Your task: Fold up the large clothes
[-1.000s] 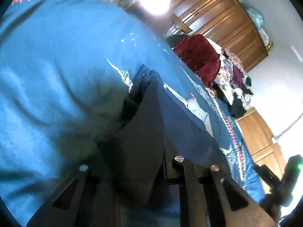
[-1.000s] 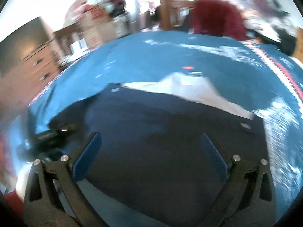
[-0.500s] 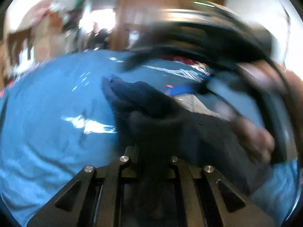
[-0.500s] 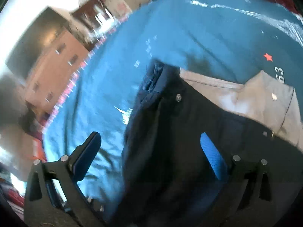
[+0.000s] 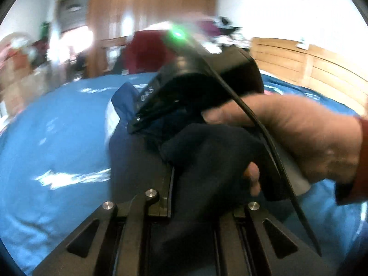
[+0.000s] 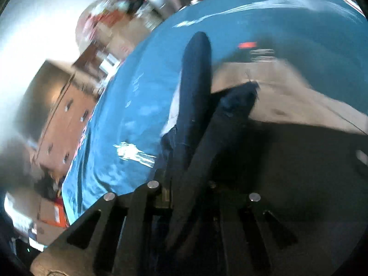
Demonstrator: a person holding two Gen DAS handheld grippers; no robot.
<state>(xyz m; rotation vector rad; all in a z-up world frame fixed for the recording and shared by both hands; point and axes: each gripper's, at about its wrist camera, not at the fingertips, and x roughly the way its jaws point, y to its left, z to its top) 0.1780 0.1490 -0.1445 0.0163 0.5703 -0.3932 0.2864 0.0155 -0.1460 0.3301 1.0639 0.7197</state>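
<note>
The dark navy garment (image 5: 207, 161) sat bunched on the blue bedspread (image 5: 57, 138), away from its edges, one corner pinched in each tool. Its long fold ran straight ahead from the right gripper (image 6: 191, 184), clenched on a raised ridge of cloth. The left gripper (image 5: 195, 202), clamped on its own wad, sat just beside the right hand (image 5: 299, 138). Heavy, limp fabric with a pale lining (image 6: 287, 96) showing; likely to sag when lifted.

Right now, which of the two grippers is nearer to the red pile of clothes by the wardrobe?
Probably the right gripper: in the left view it sits ahead, between the left gripper and the red pile of clothes. Both are far from it.
</note>
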